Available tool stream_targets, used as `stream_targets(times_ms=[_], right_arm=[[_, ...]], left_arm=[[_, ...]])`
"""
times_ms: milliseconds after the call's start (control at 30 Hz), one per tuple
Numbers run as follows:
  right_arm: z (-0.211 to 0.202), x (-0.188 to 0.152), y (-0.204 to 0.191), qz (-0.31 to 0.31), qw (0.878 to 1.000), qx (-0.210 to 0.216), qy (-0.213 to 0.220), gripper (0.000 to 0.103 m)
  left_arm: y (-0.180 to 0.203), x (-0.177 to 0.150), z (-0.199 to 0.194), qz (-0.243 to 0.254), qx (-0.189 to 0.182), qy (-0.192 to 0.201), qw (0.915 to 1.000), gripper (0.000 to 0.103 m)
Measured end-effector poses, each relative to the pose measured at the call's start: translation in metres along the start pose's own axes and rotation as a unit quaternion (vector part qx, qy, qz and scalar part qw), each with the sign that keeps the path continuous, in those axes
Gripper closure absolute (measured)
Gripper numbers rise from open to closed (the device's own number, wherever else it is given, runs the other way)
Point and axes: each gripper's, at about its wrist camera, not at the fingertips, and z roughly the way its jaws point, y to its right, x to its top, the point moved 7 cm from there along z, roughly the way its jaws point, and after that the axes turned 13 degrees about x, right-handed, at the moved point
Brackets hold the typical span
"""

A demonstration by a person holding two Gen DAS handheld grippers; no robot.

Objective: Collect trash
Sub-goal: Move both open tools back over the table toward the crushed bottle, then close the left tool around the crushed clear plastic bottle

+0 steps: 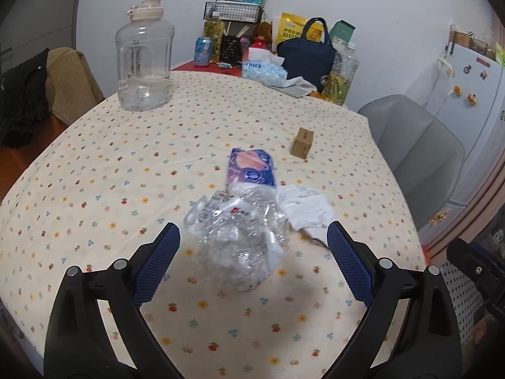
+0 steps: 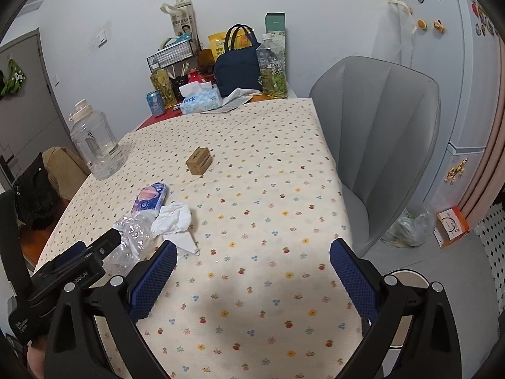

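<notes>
A crushed clear plastic bottle (image 1: 236, 233) lies on the flowered tablecloth (image 1: 94, 189), between the wide-apart fingers of my open left gripper (image 1: 252, 243). Just behind it sit a blue tissue pack (image 1: 251, 170) and a crumpled white tissue (image 1: 307, 207). A small brown cardboard box (image 1: 302, 142) stands farther back. In the right wrist view the bottle (image 2: 134, 237), tissue pack (image 2: 151, 200), white tissue (image 2: 175, 221) and box (image 2: 199, 161) lie to the left. My right gripper (image 2: 252, 263) is open over bare cloth, holding nothing. The left gripper's body (image 2: 63, 278) shows at the lower left.
A large clear water jug (image 1: 143, 60) stands at the table's far left. The back edge holds a tissue box (image 1: 265, 71), a navy bag (image 1: 307, 53), bottles and a can. A grey chair (image 2: 378, 145) sits at the right side, a fridge (image 2: 457, 79) beyond it.
</notes>
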Motion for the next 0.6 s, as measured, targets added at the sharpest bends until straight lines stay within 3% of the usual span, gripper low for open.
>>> stream_targets(times_ms=[600], right_arm=[[0.031,-0.018,0.011,0.009,0.999,0.007,-0.039,0.008]], left_arm=[[0.008,-0.016,0.044,0.032,0.056,-0.049,0.9967,0.01]])
